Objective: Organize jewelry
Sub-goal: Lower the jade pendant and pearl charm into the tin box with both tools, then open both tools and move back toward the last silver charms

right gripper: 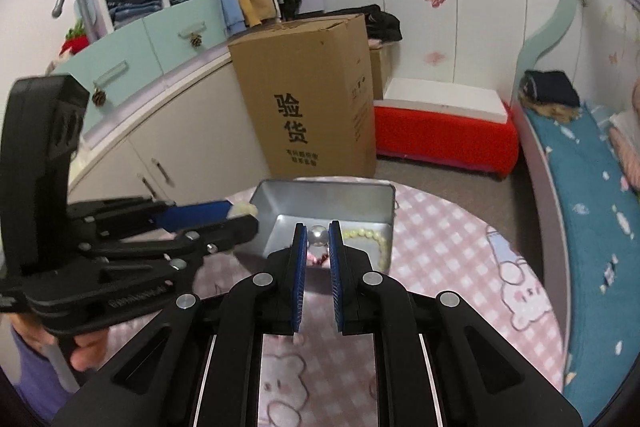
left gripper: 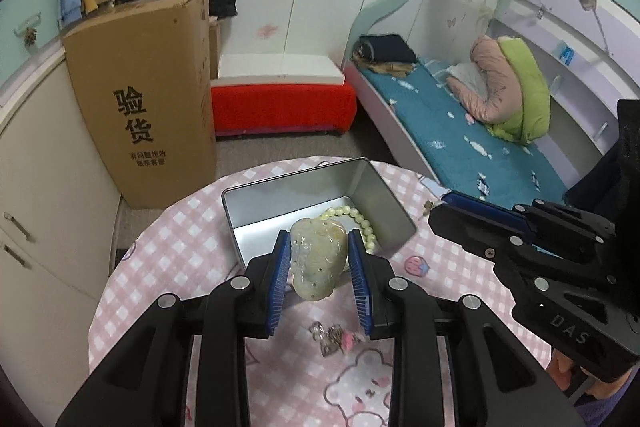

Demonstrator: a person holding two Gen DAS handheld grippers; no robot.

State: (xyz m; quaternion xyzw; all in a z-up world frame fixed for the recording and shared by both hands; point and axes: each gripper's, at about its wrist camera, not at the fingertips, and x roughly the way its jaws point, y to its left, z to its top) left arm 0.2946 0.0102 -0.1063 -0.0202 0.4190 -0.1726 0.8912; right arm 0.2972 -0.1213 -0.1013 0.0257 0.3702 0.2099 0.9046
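Above a round table, the left gripper (left gripper: 318, 259) clamps a carved jade pendant (left gripper: 316, 259), its long axis running along the fingers, while the right gripper (right gripper: 318, 247) pinches a clear-beaded trinket (right gripper: 317, 237); the open metal tin (left gripper: 280, 195) lies just ahead and below both, roughly equally near.

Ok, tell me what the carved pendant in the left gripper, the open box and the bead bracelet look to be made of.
Carved pendant: pale green-yellow stone, likely jade; waxy, translucent, with incised relief. Open box: thin sheet metal, probably tin; brushed grey walls with dull reflections. Bead bracelet: creamy glossy beads, maybe stone or plastic; unclear.
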